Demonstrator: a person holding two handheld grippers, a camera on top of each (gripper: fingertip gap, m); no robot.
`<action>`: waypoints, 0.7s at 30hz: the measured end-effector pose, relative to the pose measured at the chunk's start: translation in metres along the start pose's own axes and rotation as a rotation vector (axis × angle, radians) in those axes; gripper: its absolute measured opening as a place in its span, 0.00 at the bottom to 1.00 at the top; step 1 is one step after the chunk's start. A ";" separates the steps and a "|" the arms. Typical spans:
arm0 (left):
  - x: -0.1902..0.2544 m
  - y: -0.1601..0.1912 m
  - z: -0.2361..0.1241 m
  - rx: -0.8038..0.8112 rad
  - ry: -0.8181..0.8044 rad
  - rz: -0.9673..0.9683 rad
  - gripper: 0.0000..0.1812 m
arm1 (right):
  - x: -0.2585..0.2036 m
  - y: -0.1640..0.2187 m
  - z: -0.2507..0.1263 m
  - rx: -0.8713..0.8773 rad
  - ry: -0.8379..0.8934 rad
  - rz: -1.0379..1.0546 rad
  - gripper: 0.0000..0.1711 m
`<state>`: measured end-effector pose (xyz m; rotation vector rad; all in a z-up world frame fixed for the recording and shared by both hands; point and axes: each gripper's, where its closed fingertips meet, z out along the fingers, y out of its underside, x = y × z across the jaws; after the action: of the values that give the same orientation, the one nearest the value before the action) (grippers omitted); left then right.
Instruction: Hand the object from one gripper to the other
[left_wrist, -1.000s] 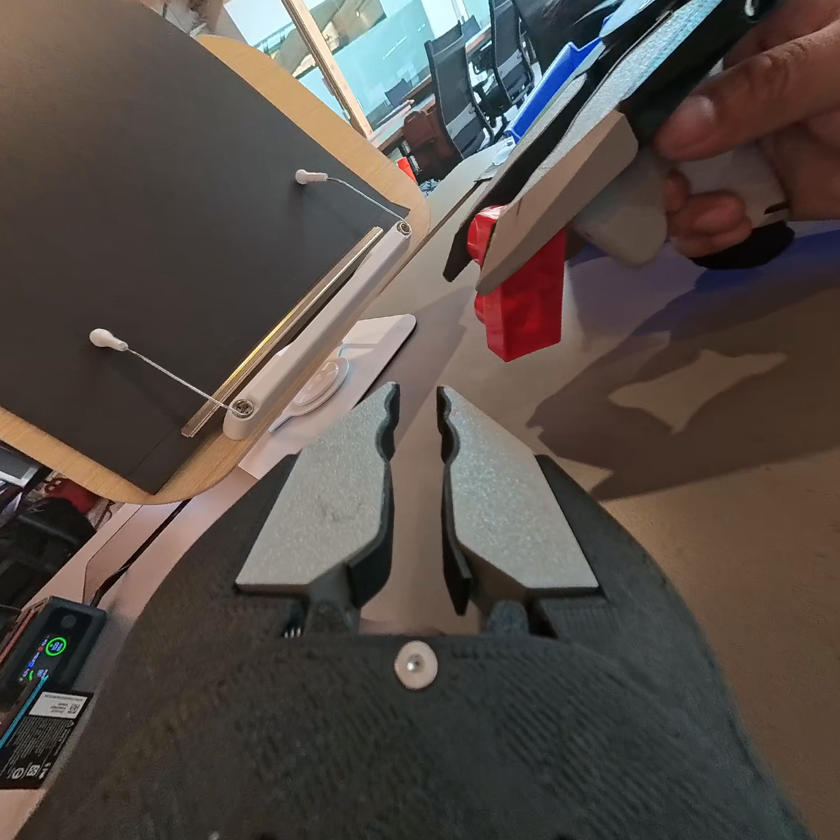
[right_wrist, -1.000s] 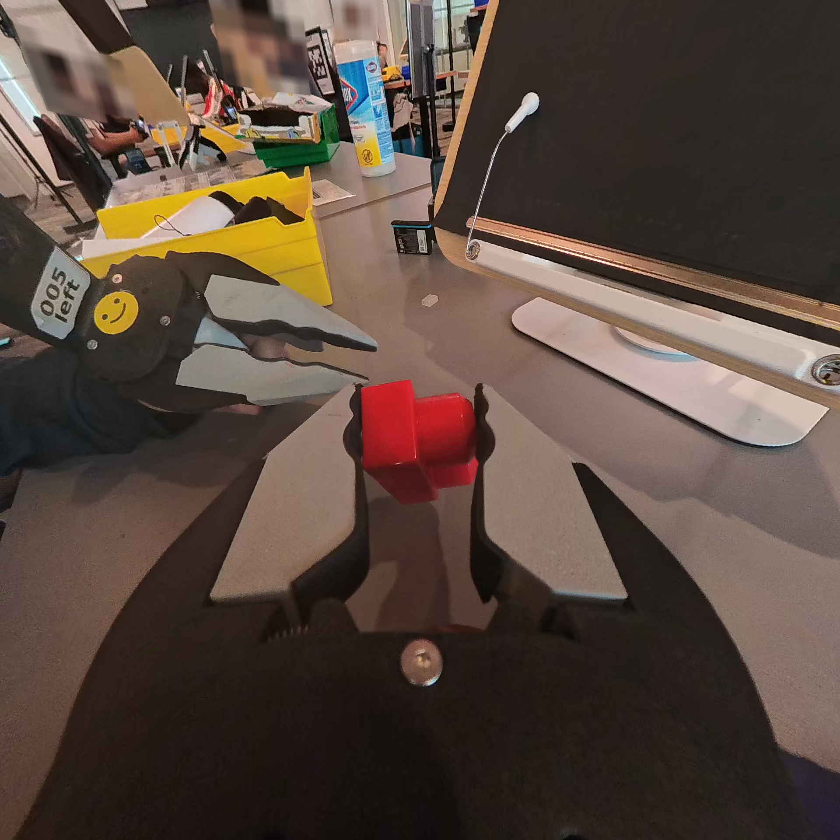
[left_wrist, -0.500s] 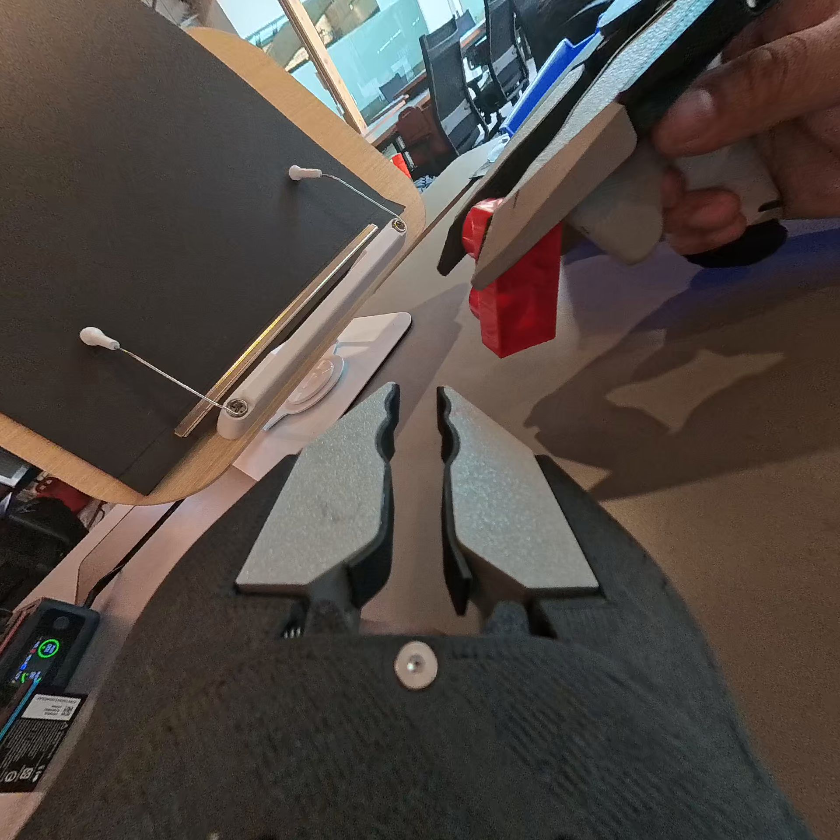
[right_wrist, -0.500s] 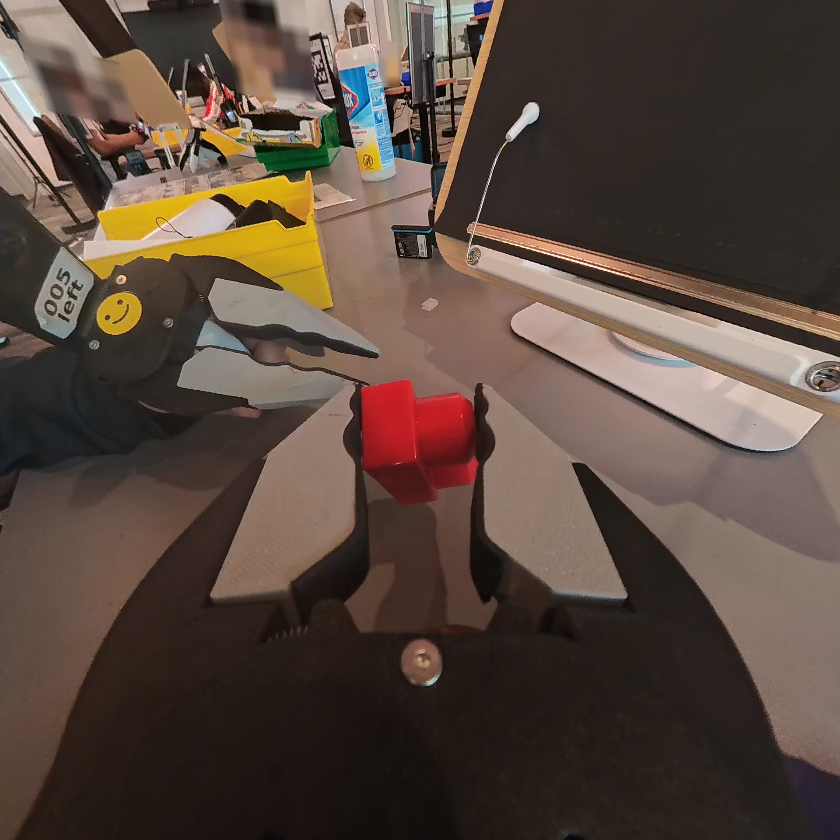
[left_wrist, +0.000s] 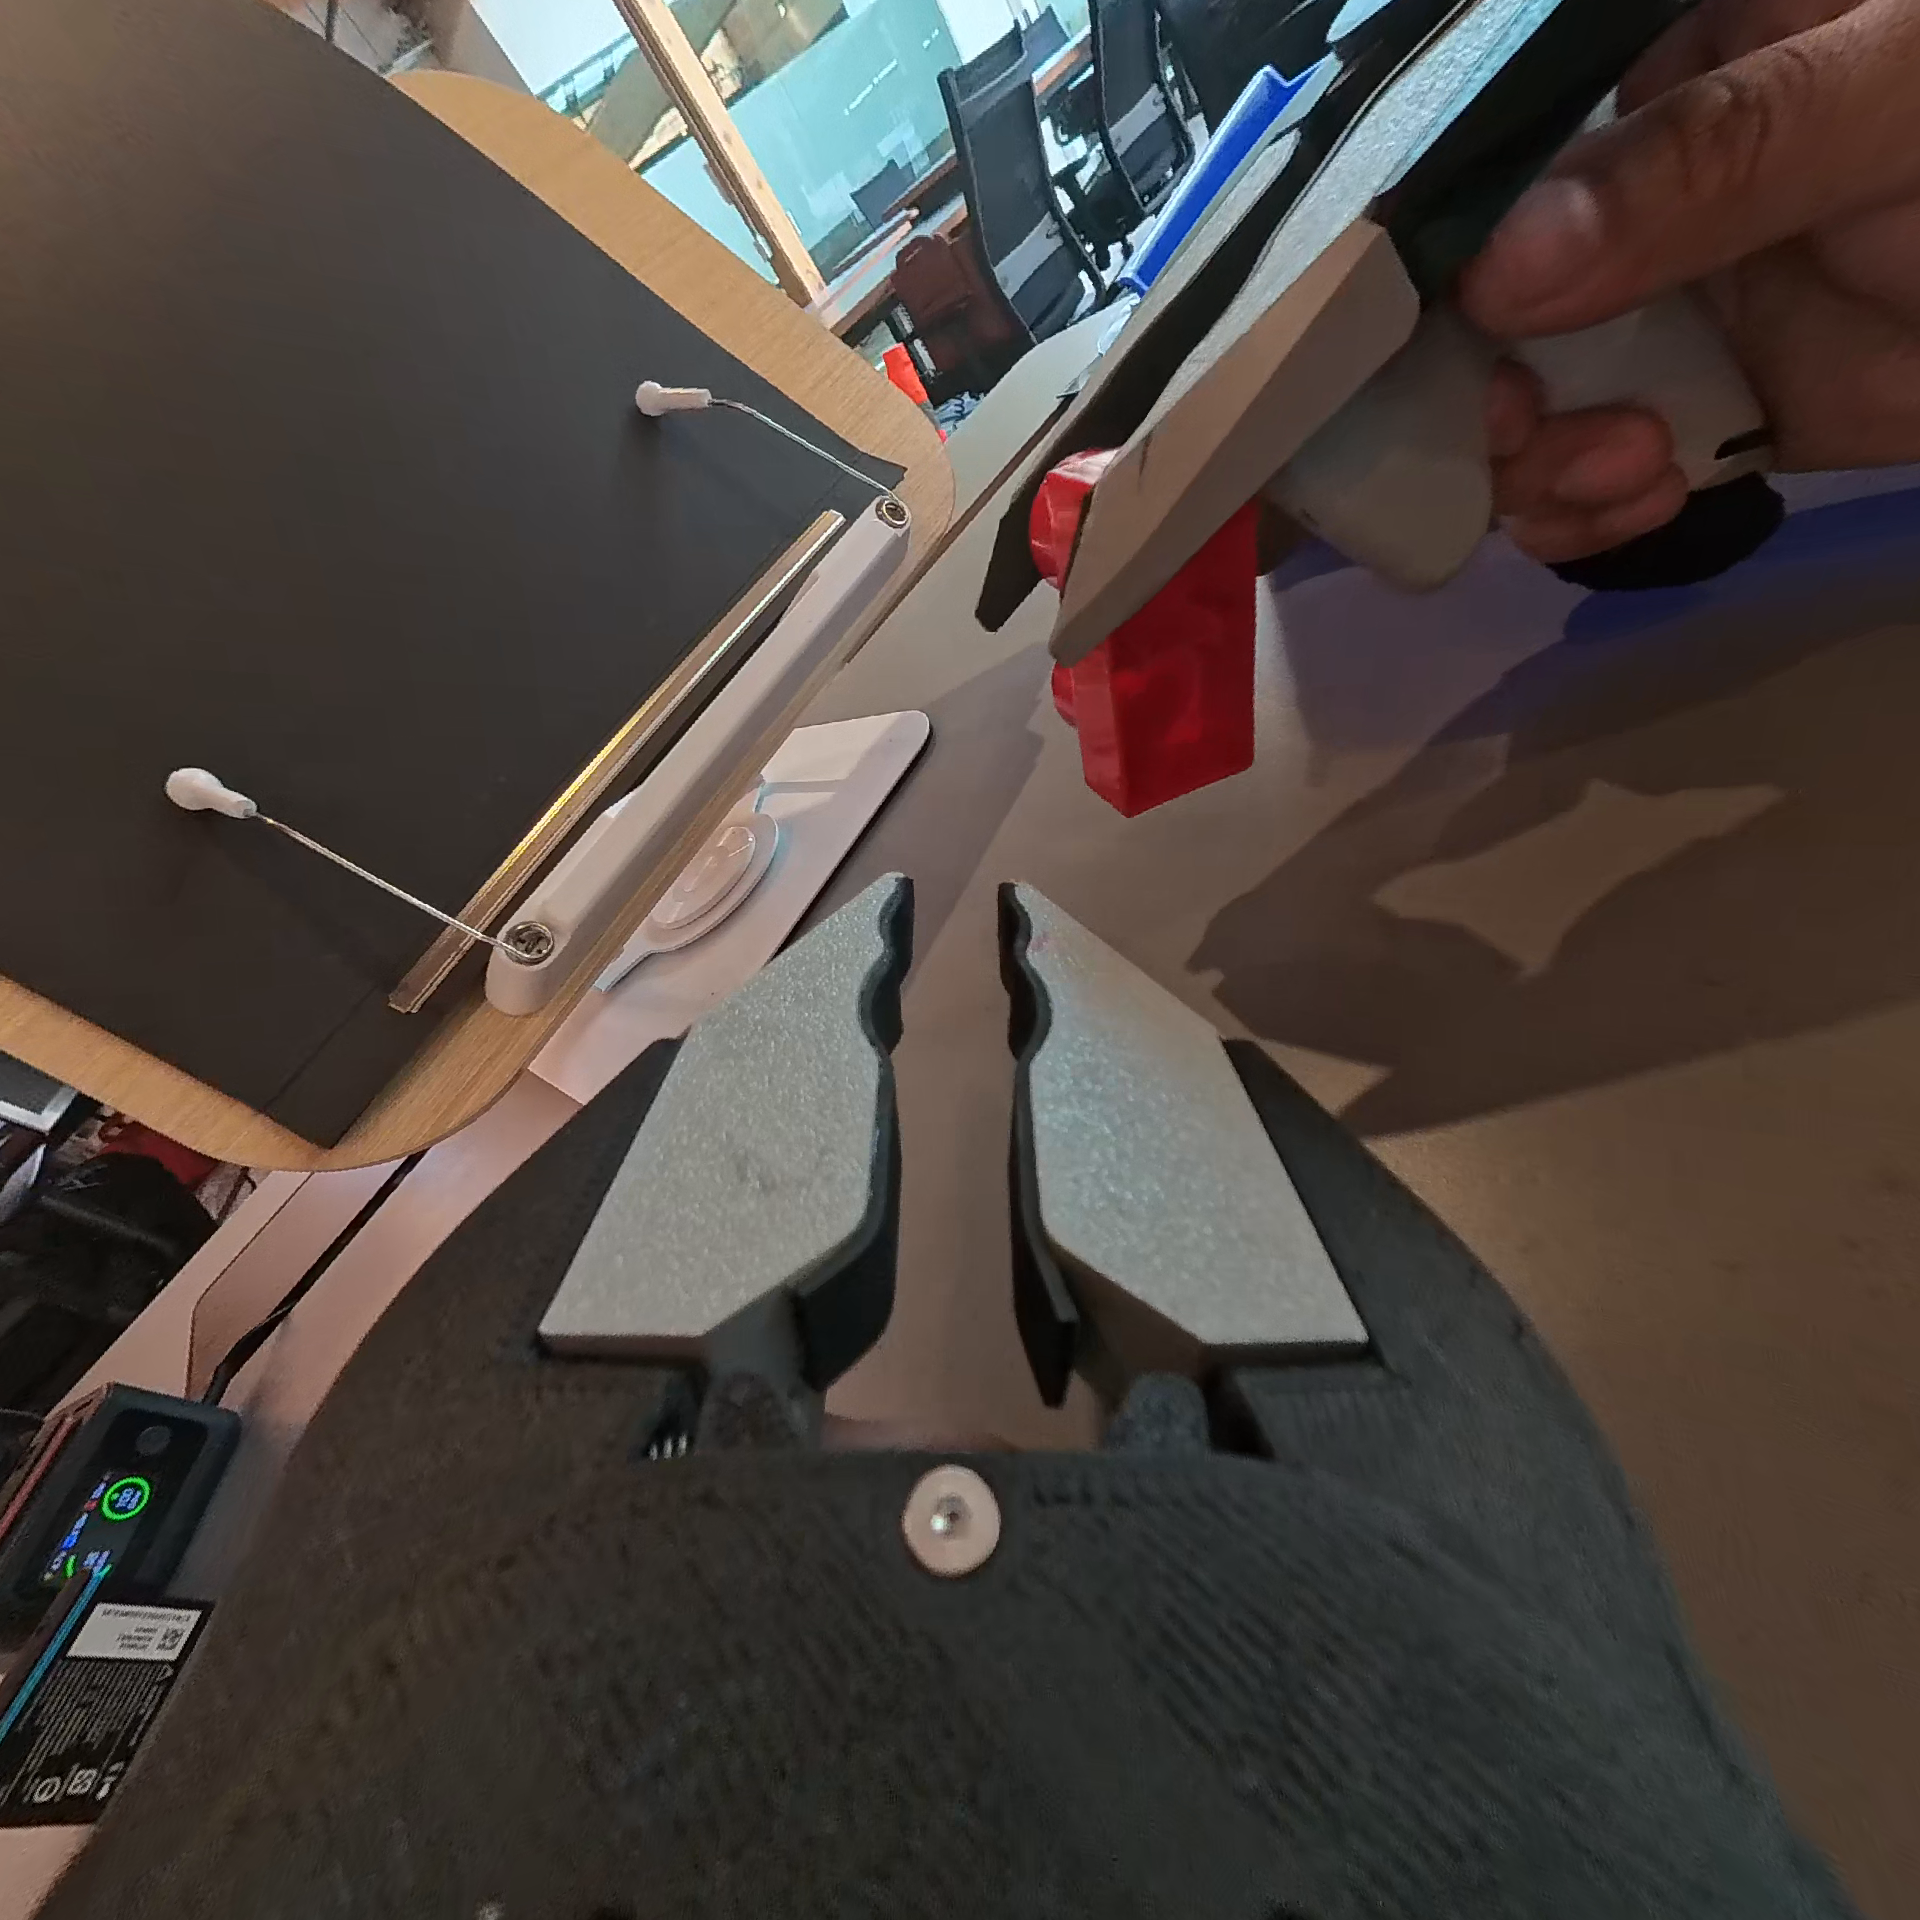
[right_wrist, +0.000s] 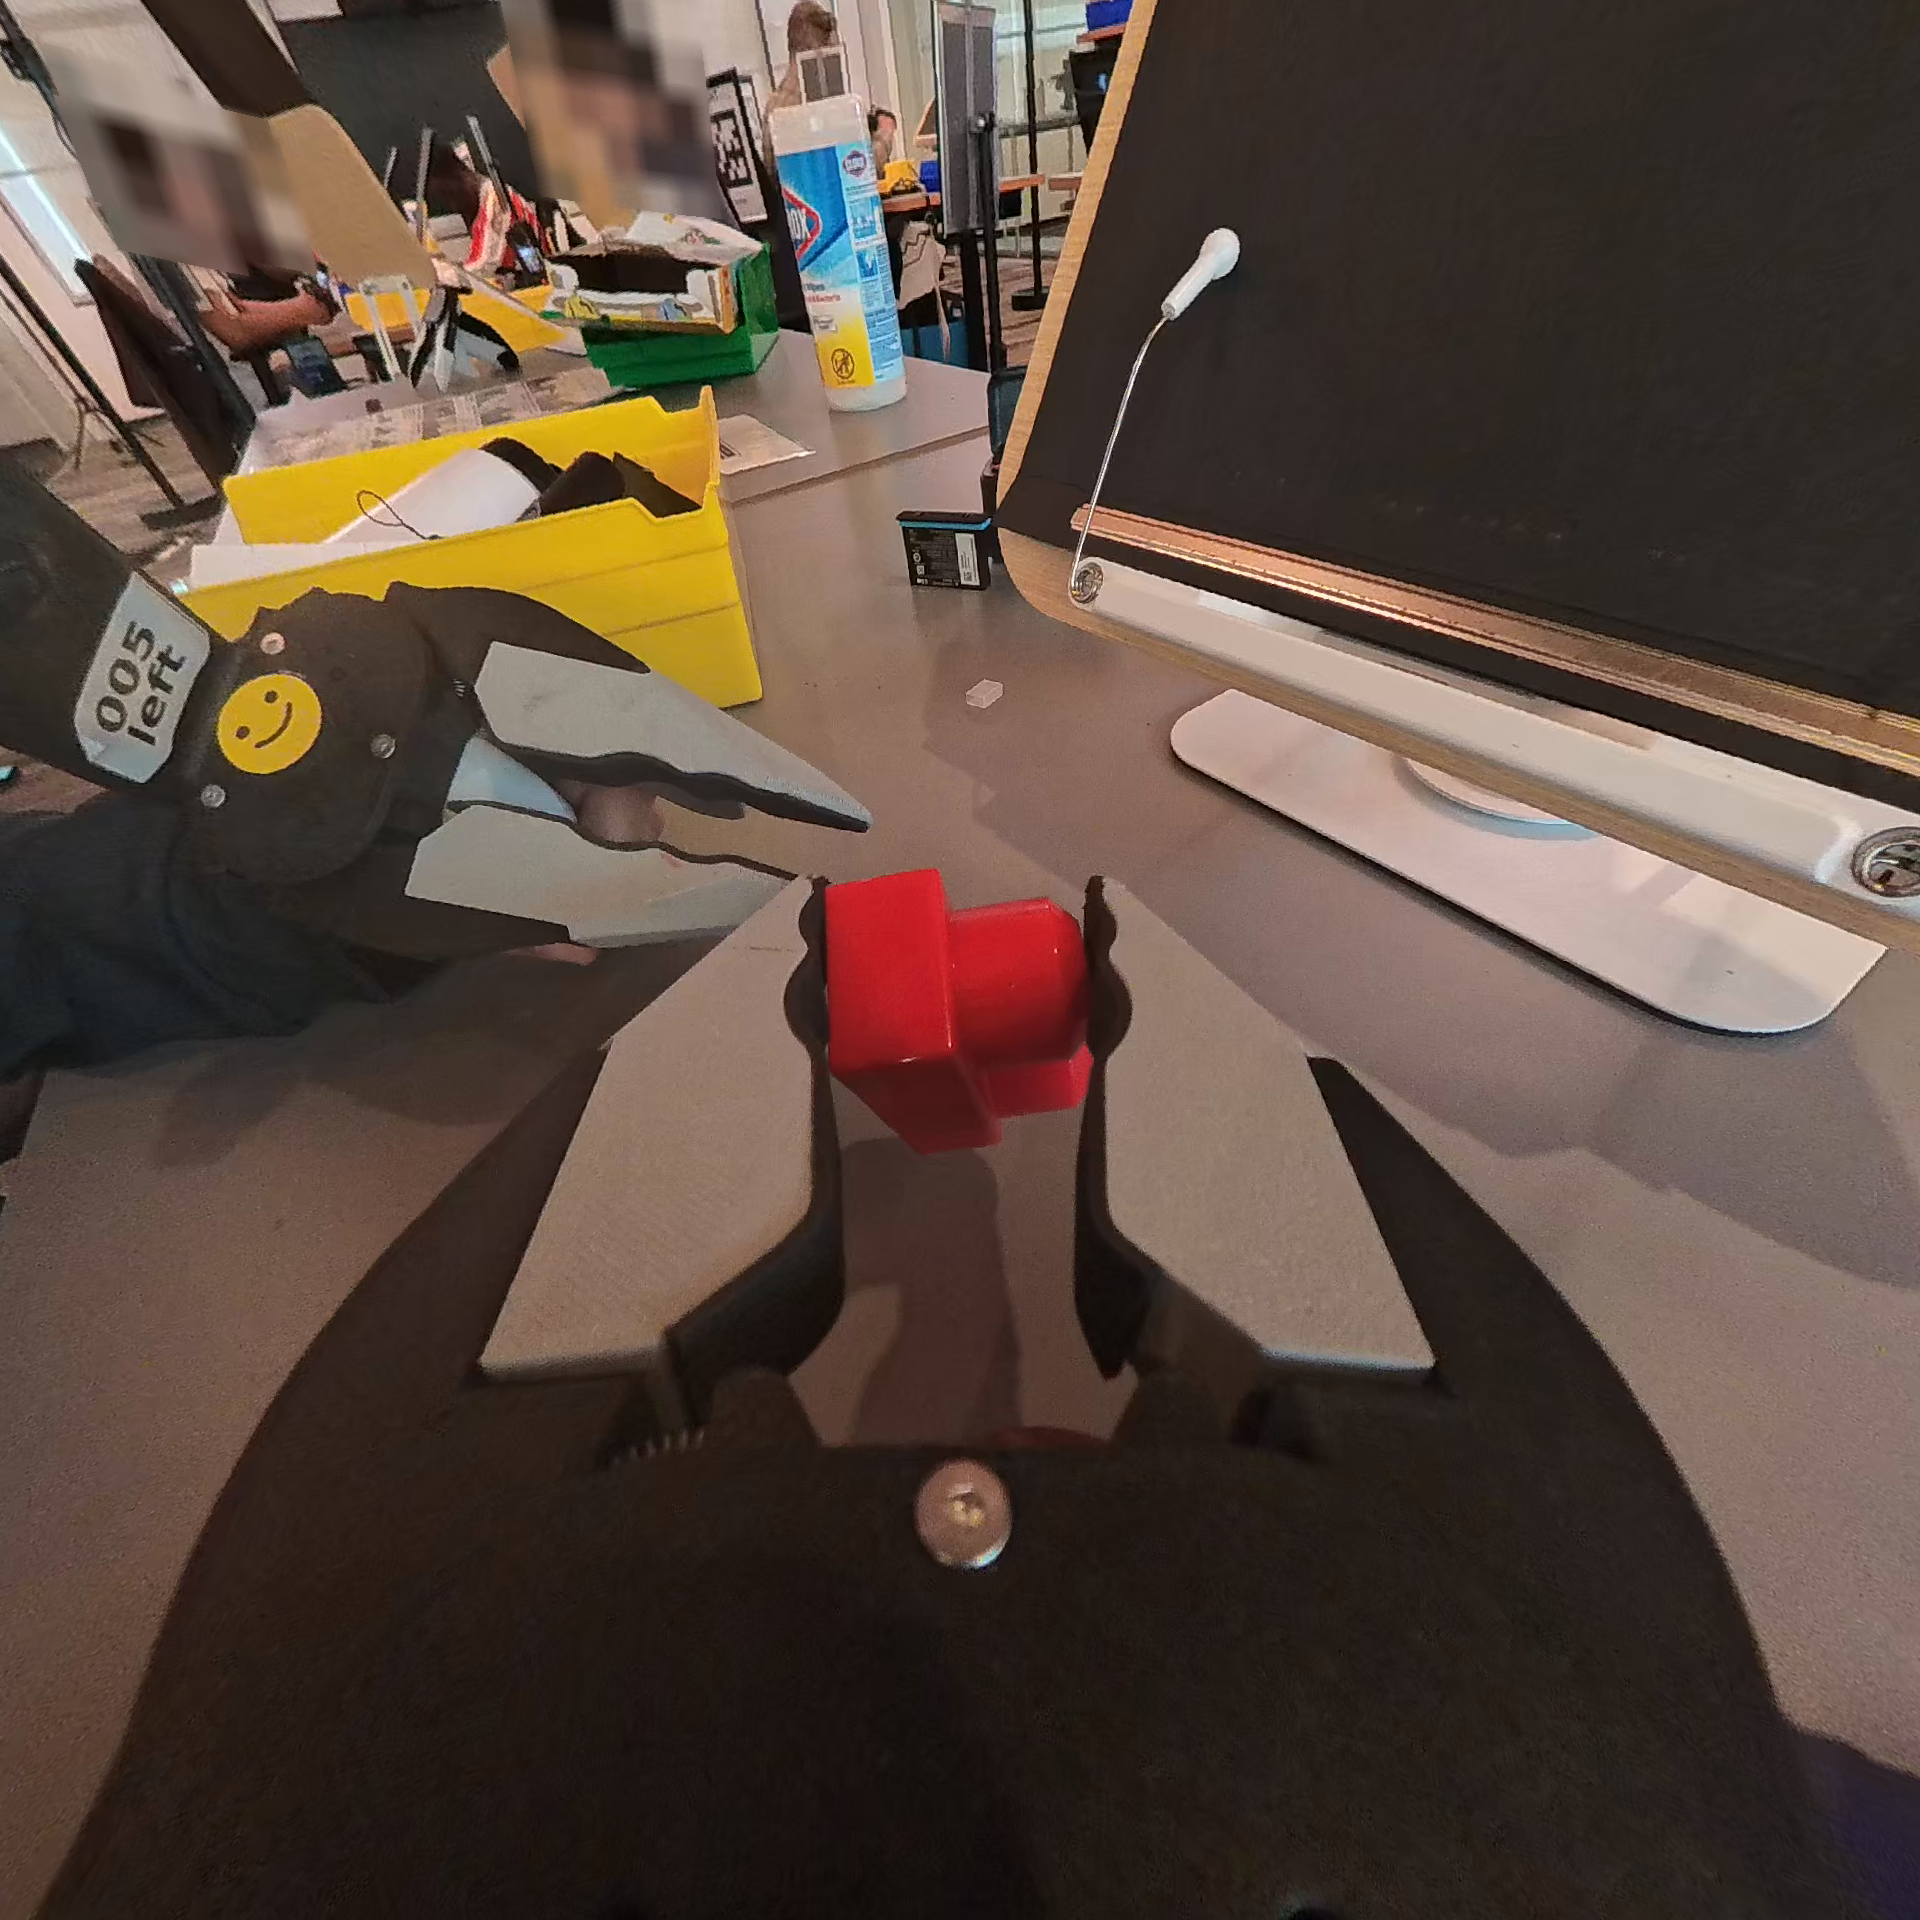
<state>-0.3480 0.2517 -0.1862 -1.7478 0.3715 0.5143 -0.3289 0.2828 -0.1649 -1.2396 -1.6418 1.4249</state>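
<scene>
Red plastic block (right_wrist: 951, 1003) clamped in right gripper (right_wrist: 956, 935) jaws above table (right_wrist: 1195, 1091). Left gripper (left_wrist: 951, 935) just beside block, jaws narrowly parted, empty. Handover not yet made; left grasp, right release remain.

White lettered tag (right_wrist: 140, 686) and yellow smiley sticker (right_wrist: 268, 724) on left gripper (right_wrist: 831, 852), printed label on wipes canister (right_wrist: 847, 249), small print on black battery (right_wrist: 943, 549), lit icons on charger screen (left_wrist: 109, 1507)
</scene>
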 end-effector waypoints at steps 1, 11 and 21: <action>0.001 0.000 0.000 -0.001 0.001 0.003 0.07 | 0.000 0.000 0.000 -0.002 -0.001 0.000 0.27; -0.002 -0.007 -0.003 0.038 0.056 -0.144 0.08 | -0.004 -0.009 -0.004 0.035 0.014 -0.069 0.27; -0.004 -0.009 -0.009 0.058 0.224 -0.482 0.22 | -0.009 -0.013 -0.008 -0.047 0.262 -0.608 0.27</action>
<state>-0.3458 0.2451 -0.1751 -1.7655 0.1086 -0.0379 -0.3215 0.2782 -0.1495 -0.8015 -1.6759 0.8189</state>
